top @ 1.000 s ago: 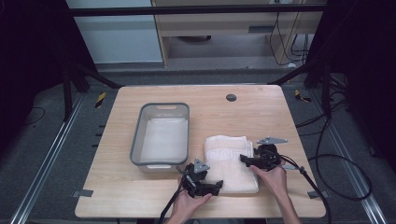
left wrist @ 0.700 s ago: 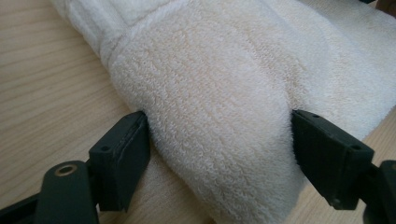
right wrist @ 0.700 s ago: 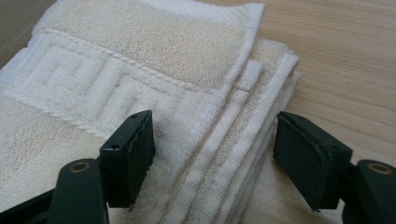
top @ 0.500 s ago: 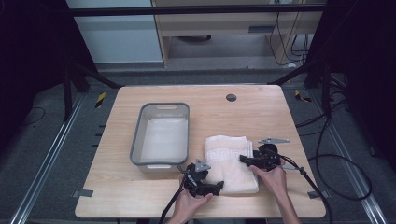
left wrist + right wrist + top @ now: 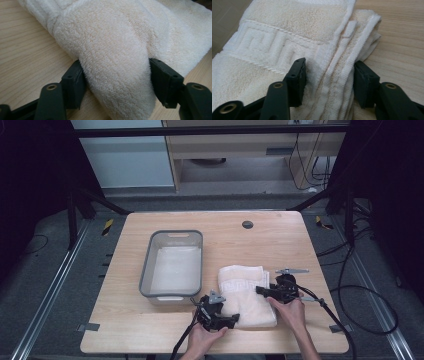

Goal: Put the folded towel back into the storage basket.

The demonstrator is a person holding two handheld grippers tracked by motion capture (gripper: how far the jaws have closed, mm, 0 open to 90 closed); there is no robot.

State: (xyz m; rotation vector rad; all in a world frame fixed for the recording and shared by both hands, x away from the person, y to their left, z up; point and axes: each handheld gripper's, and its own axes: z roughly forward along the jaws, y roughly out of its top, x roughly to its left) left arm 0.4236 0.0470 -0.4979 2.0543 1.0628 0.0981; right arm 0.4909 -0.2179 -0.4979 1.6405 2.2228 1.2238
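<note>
Both tools have just been closing – left tool [image 5: 231, 320] and right tool [image 5: 261, 290] now pinching the folded cream terry towel [image 5: 246, 292] beside the grey plastic tub [image 5: 172, 265] – ready to lift.

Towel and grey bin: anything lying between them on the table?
Nothing: the high view shows bare wood between the towel and the grey bin.

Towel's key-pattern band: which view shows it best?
The right gripper view: the towel's raised band is close and sharp. The high view shows the band small; the left gripper view shows plain towel pile.
</note>
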